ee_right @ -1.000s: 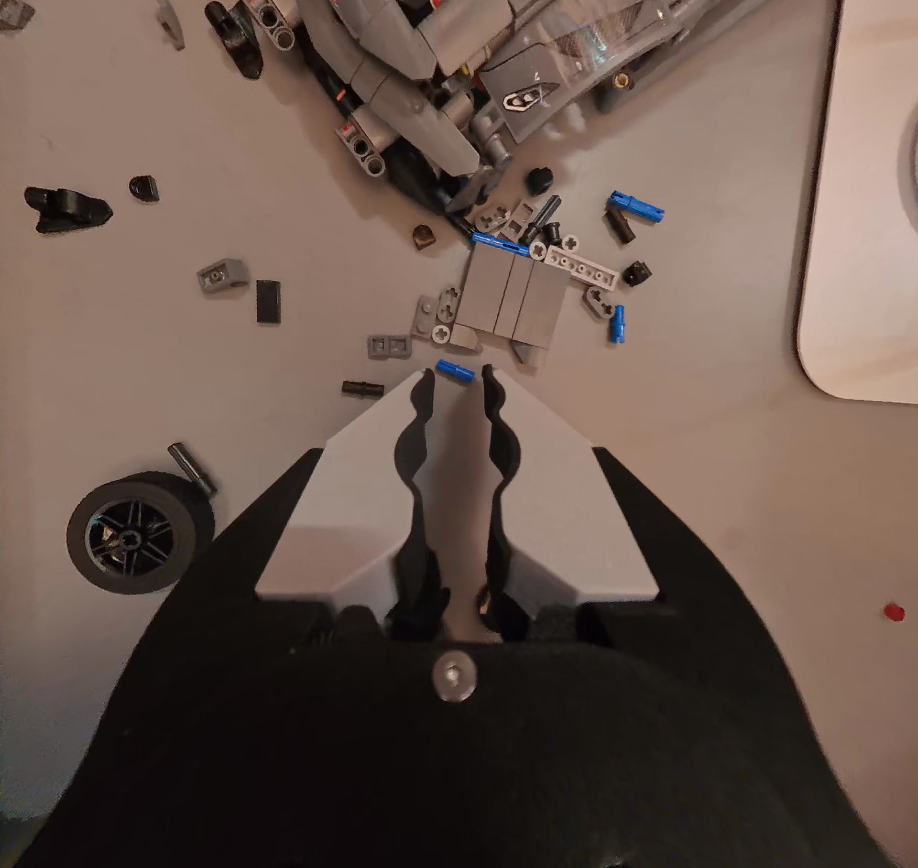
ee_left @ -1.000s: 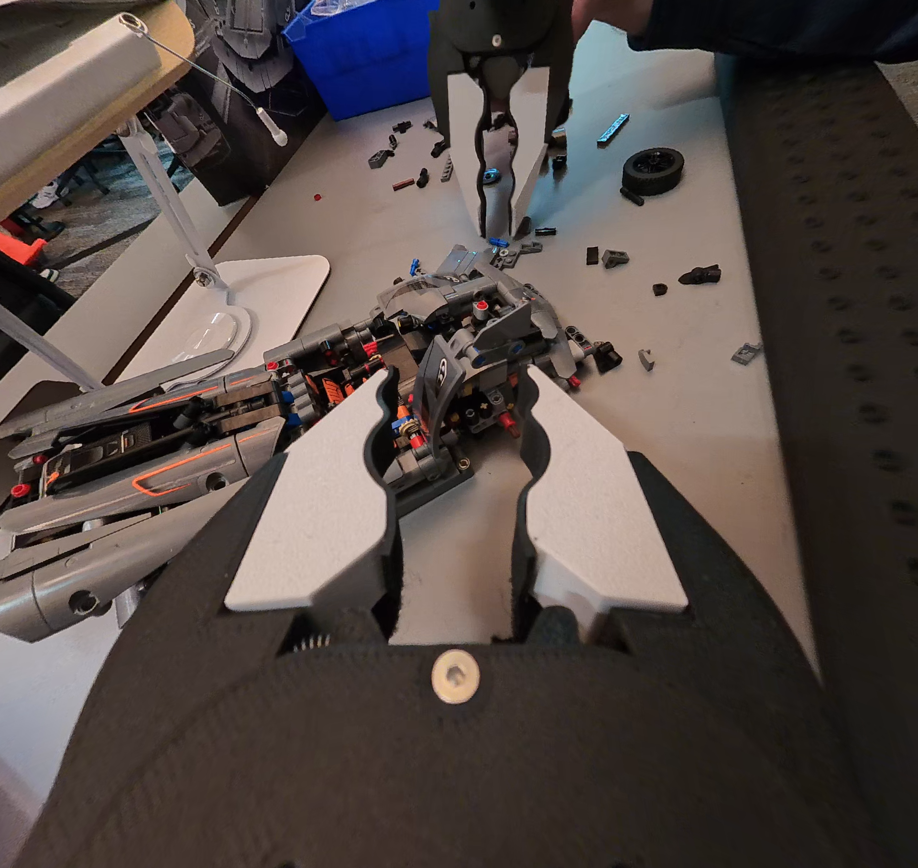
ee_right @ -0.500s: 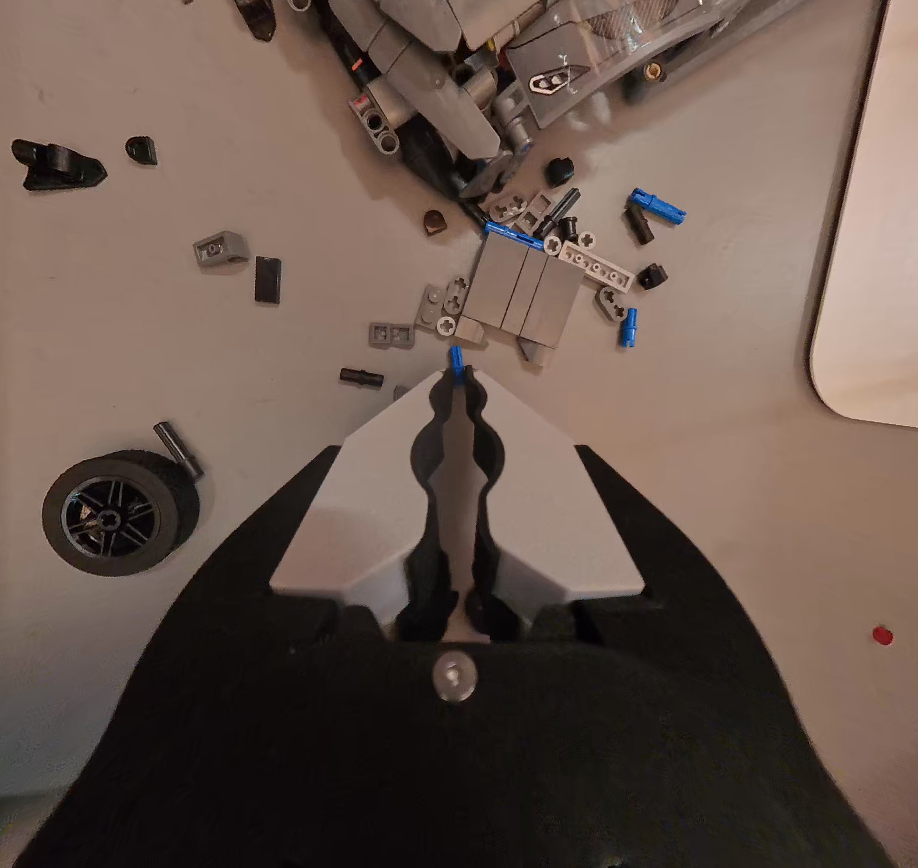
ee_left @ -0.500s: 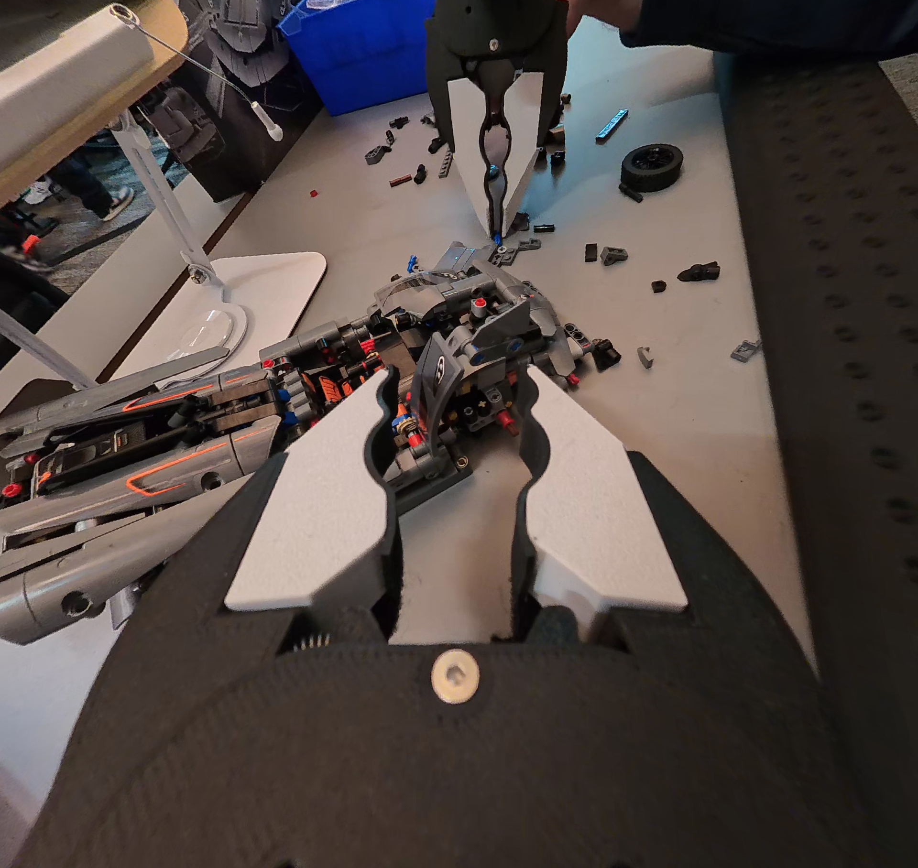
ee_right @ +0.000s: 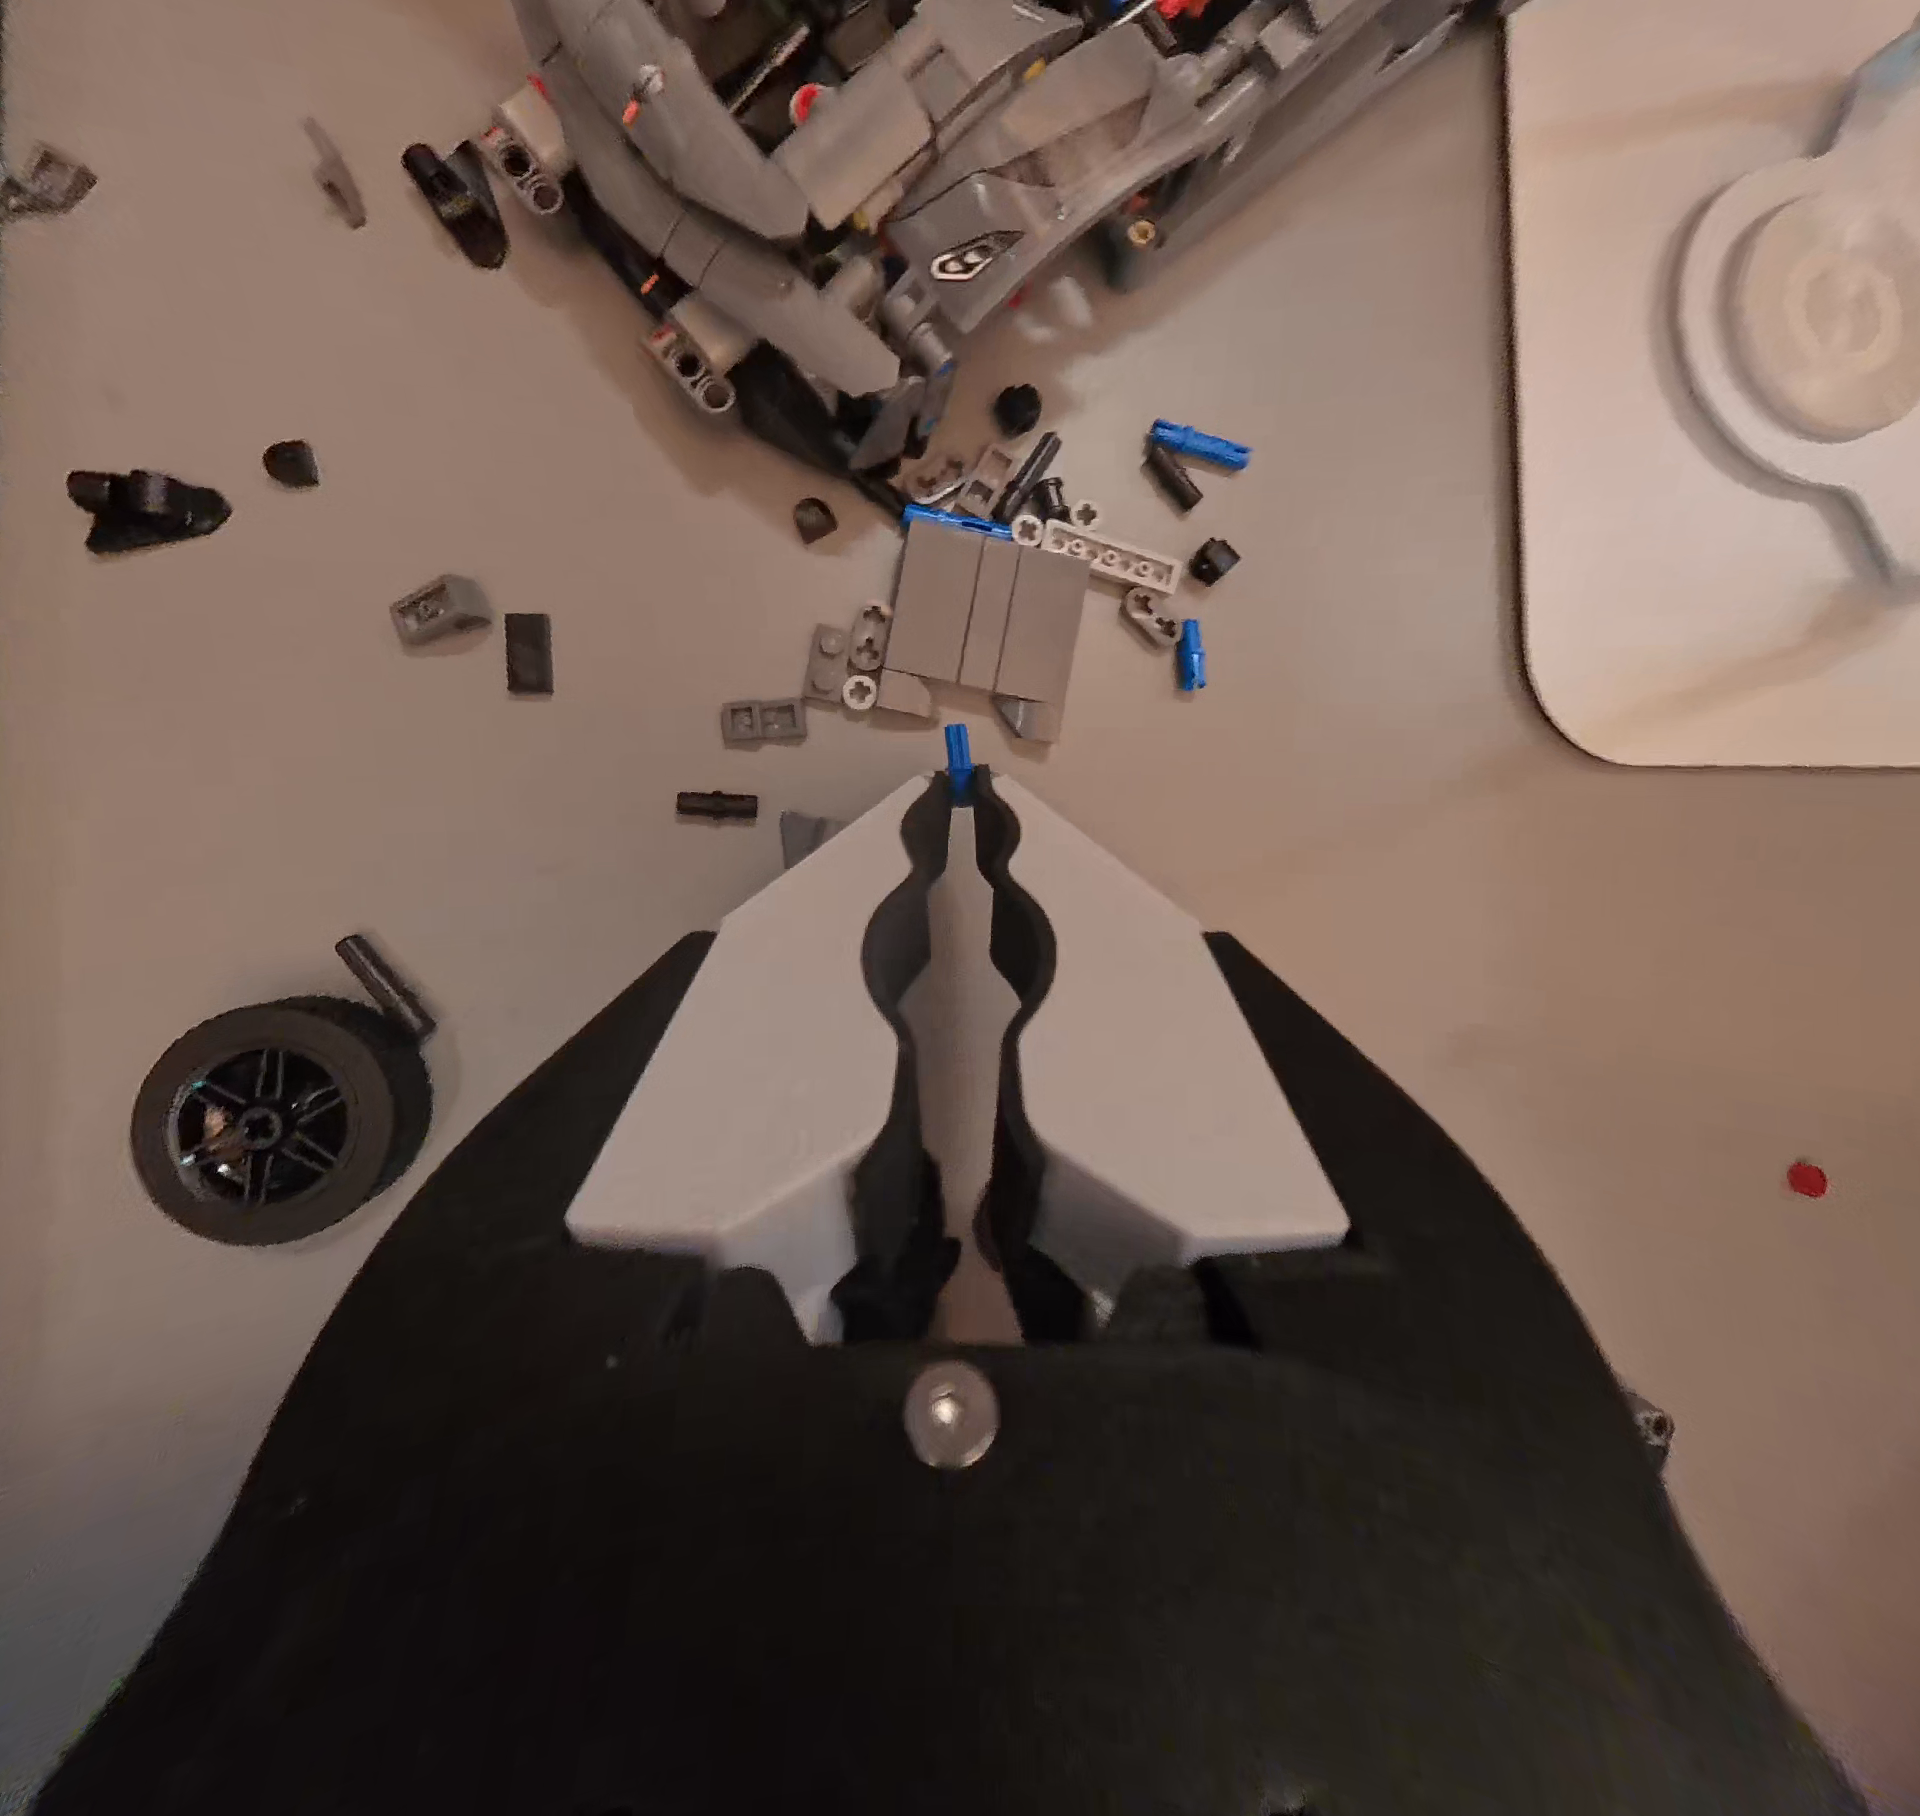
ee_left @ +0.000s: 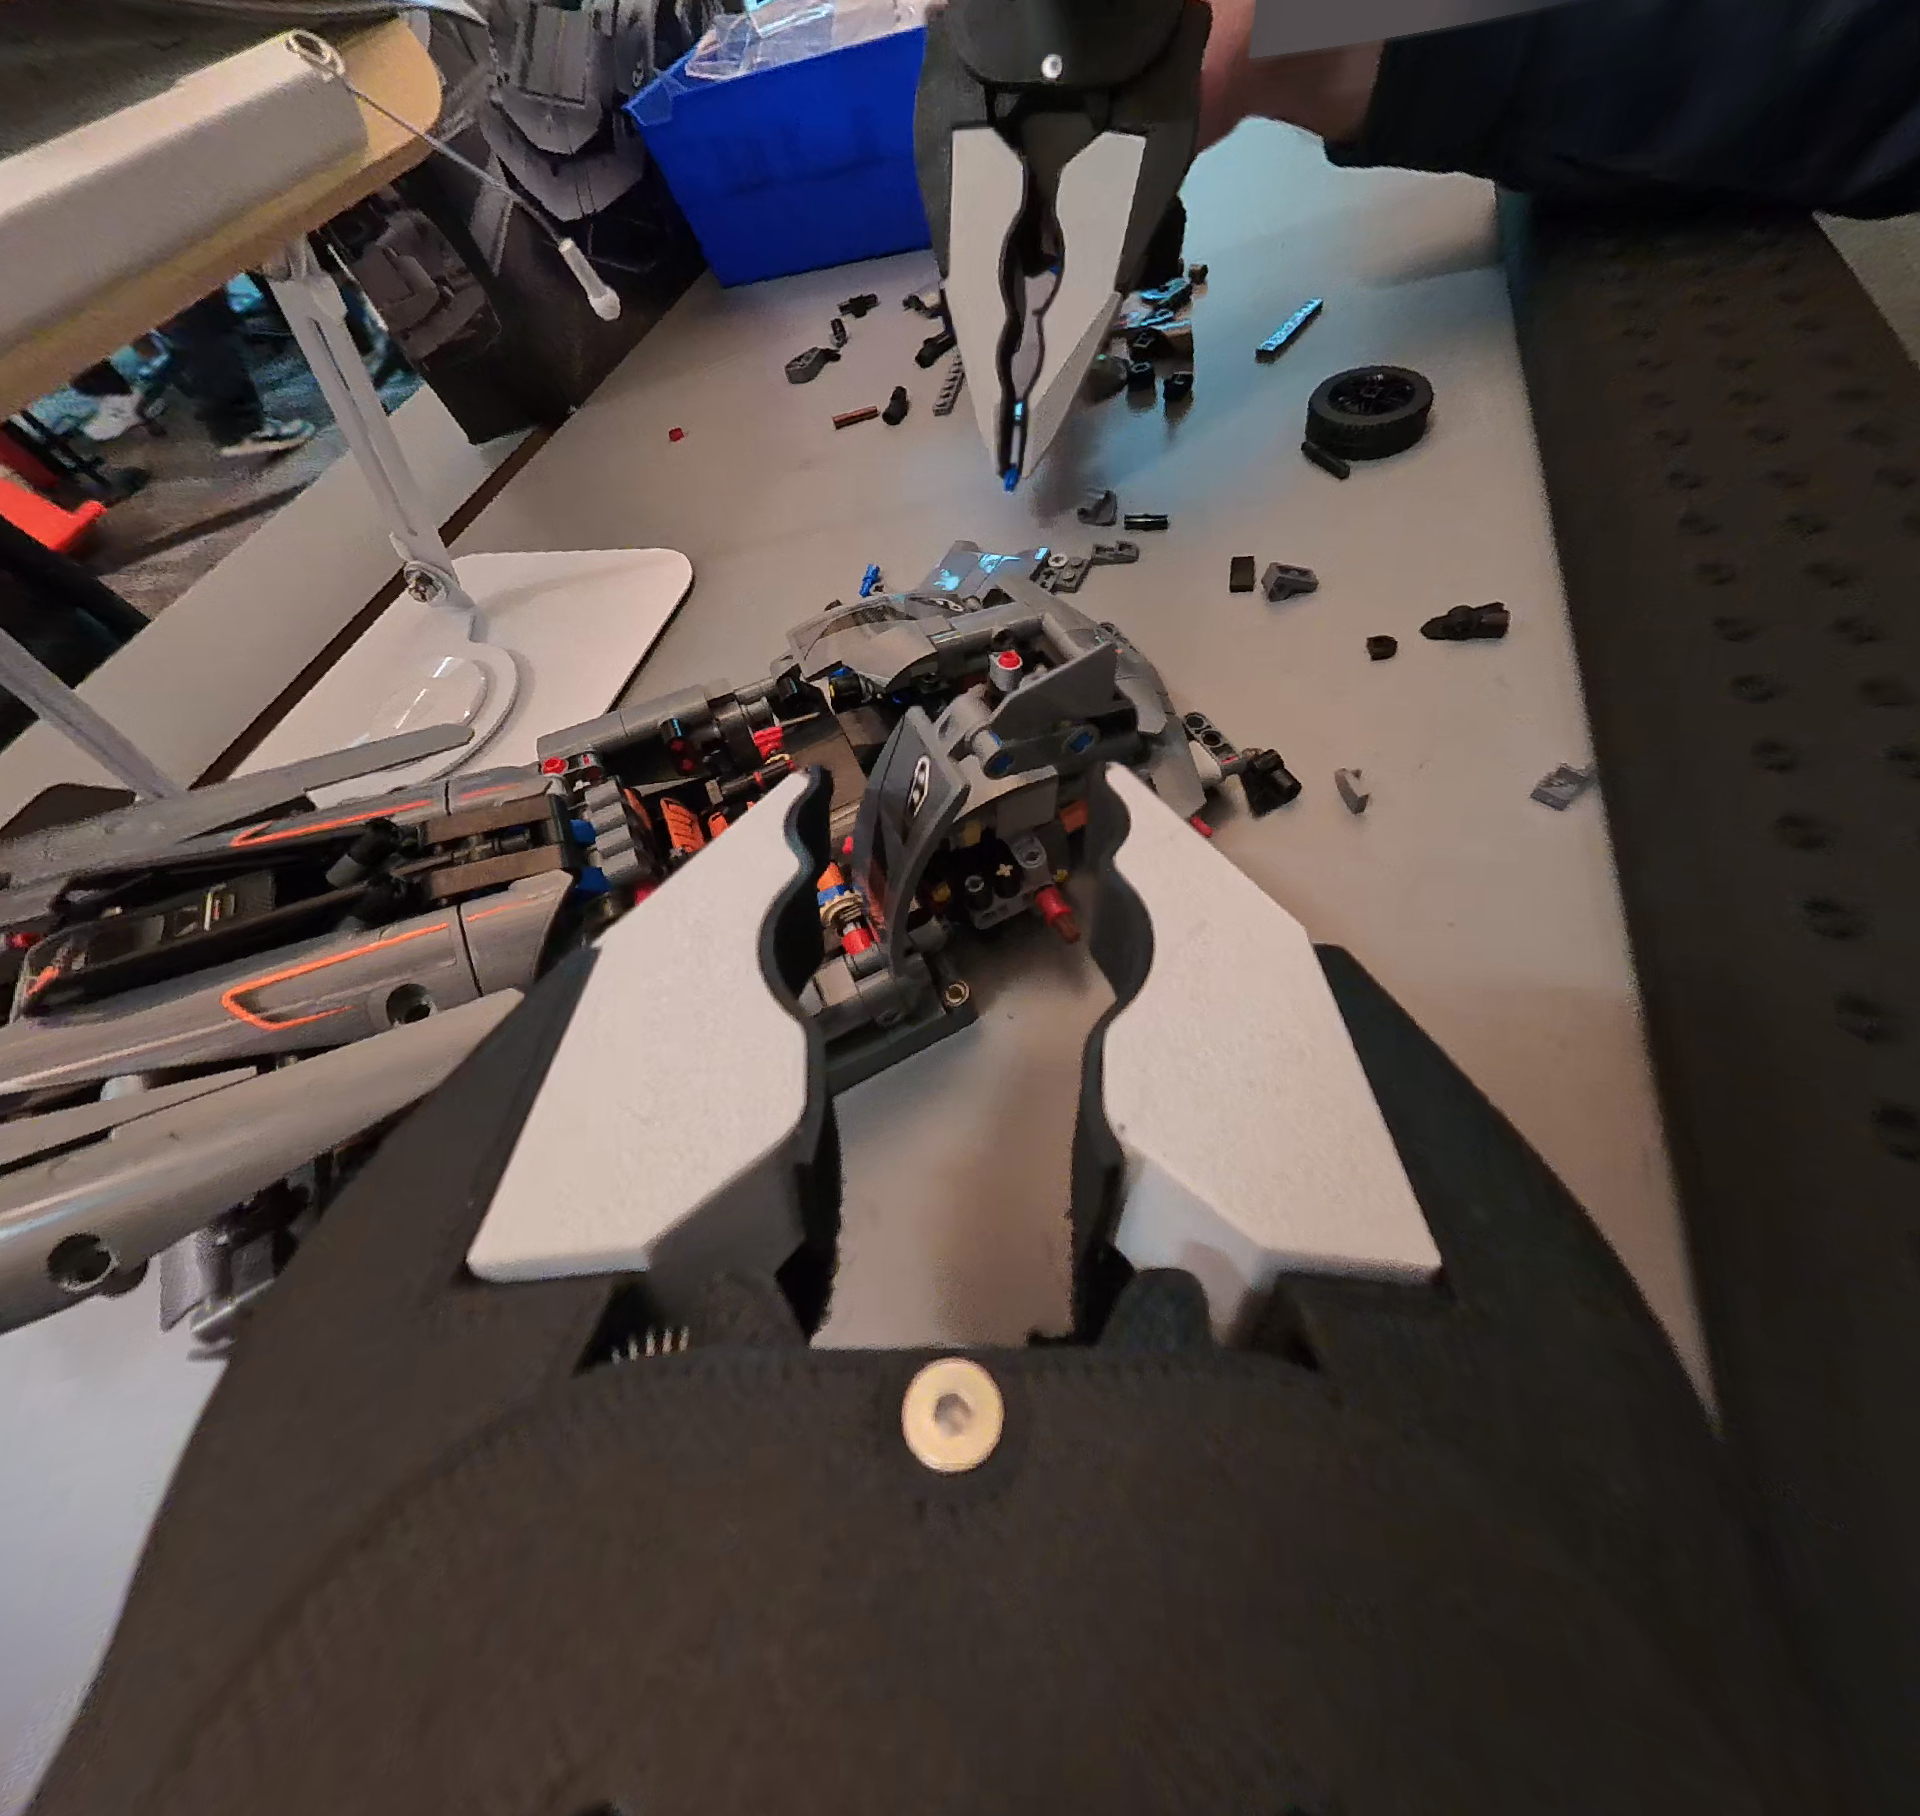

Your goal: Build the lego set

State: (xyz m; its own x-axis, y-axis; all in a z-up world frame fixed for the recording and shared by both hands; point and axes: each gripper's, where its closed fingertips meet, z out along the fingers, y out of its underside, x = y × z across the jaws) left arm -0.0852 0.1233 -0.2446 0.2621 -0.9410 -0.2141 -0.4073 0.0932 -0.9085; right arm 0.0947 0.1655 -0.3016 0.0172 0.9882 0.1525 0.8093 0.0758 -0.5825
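Item: blue pin (ee_right: 957, 754), being carried in the right claw (ee_right: 961, 787).
Right claw is clamping the pin at its tips, above the worktop (ee_right: 1299, 935) near the loose parts; left claw (ee_left: 951, 810) is resting released around the near end of the lego model (ee_left: 904, 727). Step: fetching a connector. Next move likely calls for aligning it with a model hole.

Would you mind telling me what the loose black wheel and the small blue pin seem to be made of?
Loose black wheel: seemingly a matte rubber tyre around a glossy hard-plastic spoked hub. Small blue pin, pinched by the right gripper: probably rigid moulded plastic, uniformly coloured.
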